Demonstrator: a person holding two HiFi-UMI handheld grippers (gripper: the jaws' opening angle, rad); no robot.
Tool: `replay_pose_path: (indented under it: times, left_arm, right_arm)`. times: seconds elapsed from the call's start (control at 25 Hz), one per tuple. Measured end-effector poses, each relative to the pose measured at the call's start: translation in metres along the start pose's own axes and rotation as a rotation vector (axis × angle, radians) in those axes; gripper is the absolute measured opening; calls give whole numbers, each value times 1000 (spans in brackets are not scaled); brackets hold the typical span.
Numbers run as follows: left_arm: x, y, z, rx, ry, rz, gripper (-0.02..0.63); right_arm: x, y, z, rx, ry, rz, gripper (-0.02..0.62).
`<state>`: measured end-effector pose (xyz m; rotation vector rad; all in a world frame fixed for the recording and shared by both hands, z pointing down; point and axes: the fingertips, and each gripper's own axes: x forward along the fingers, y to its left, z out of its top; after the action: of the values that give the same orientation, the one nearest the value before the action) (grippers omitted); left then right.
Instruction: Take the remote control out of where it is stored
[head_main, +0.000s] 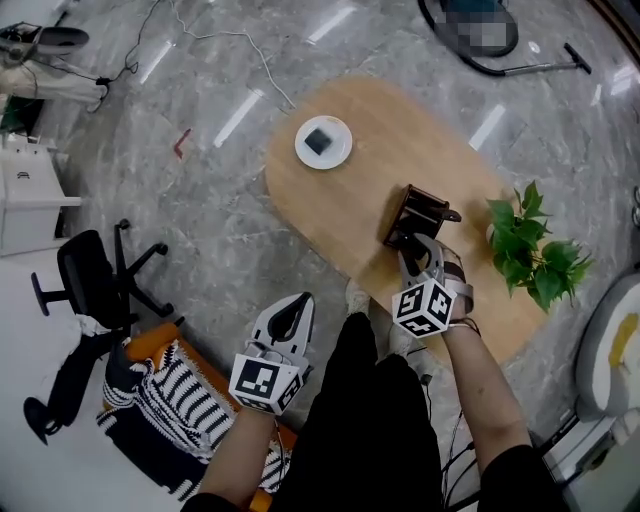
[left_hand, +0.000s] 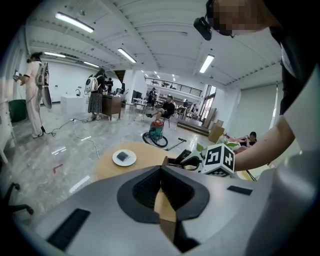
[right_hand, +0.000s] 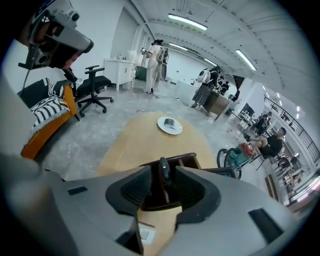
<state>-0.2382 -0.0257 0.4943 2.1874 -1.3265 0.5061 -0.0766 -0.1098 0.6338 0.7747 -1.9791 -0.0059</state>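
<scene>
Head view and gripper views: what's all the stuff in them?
table: 1, light wood, middle
plate: 1, white, table's far end
holder: 1, dark brown, table's near edge
remote: 1, black, upright in holder
plant: 1, green, right of holder
chair: 1, black, floor at left
cloth: 1, black-and-white stripes, lower left
left gripper: 1, grey, shut, off the table
right gripper: 1, grey, open around remote

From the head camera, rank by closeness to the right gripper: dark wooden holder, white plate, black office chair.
1. Dark brown wooden holder, at the right gripper.
2. Round white plate, across the table.
3. Black office chair, on the floor, left.
</scene>
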Motion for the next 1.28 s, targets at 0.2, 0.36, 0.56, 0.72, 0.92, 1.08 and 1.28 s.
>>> replay_pose_path:
  times: [0.2, 0.36, 0.56, 0.72, 0.92, 1.08, 1.28]
  left_arm:
    - [1, 20, -9, -10, 24, 12, 6]
    - [-1, 29, -11, 1, 41, 10, 6]
    - [1, 34, -15, -8, 51, 18, 6]
    - [6, 26, -17, -14, 52, 8, 6]
    - [13, 4, -14, -10, 47, -23, 6]
    - [19, -16, -10, 5, 46, -51, 6]
    - [25, -43, -11, 41, 60, -91, 6]
  right_arm:
    - [27, -5, -13, -9, 67, 11, 137]
    - [39, -2, -20, -39, 102, 33, 136]
    - [46, -6, -19, -48, 111, 9, 115]
    - [37, -16, -16, -19, 85, -25, 69]
    - [9, -18, -7, 15, -2, -44, 69]
    - [-24, -25, -1, 95, -100, -78, 69]
    - [-69, -29, -5, 199, -208, -117, 69]
